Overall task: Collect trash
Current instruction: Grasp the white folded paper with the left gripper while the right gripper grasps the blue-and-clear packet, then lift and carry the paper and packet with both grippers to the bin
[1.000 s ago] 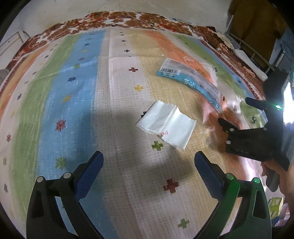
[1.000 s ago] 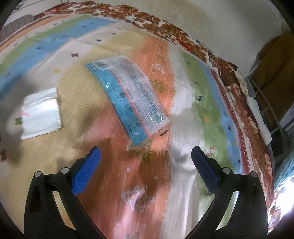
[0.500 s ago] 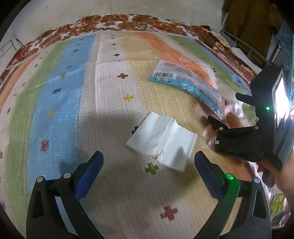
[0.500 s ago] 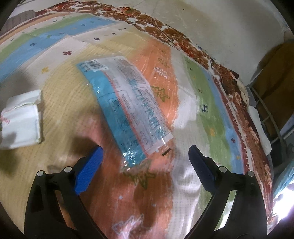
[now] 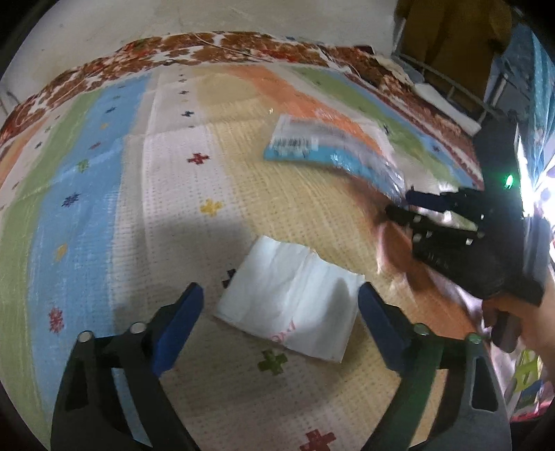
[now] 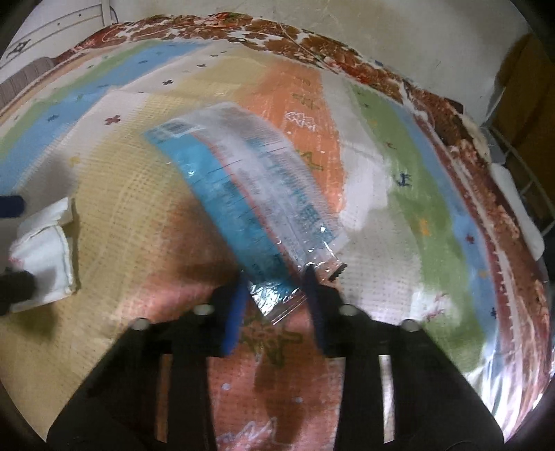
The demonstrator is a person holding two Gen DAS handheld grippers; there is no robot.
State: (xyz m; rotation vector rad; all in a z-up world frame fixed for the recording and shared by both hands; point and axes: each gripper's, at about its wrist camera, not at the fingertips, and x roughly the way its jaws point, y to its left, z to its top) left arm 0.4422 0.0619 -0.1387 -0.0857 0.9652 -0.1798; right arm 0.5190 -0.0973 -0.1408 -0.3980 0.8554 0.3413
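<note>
Left gripper (image 5: 281, 295) at the lower centre of the left wrist view, blue pads spread wide, nothing between them but the near part of a folded white napkin (image 5: 289, 305). Napkin flat on the striped mat (image 5: 86, 222), just above centre-bottom, with a red printed mark near its lower edge and a small dark speck at its left corner. No contact visible between pads and napkin.

Right gripper (image 6: 275, 277) low and centre in the right wrist view, blue fingers (image 6: 234, 308) drawn in close on either side of the near end of a clear and blue plastic wrapper (image 6: 242, 194). Firm pinch or mere flanking: cannot tell, given the blur. Wrapper stretched diagonally from upper left of centre down to the fingertips, barcode at its far end, crinkled transparent edge at the near end, lying across the orange and cream stripes.

In the left wrist view, same wrapper (image 5: 322, 152) in the upper right of centre, right gripper (image 5: 409, 208) dark and blurred at its lower right end, held by a hand (image 5: 527, 322) at the right edge.

In the right wrist view, napkin (image 6: 45, 256) at the far left edge, well apart from the wrapper.

Brown floral border (image 6: 277, 31) along the top of the mat, pale wall (image 5: 173, 20) beyond, metal frame (image 5: 447, 83) at upper right.
</note>
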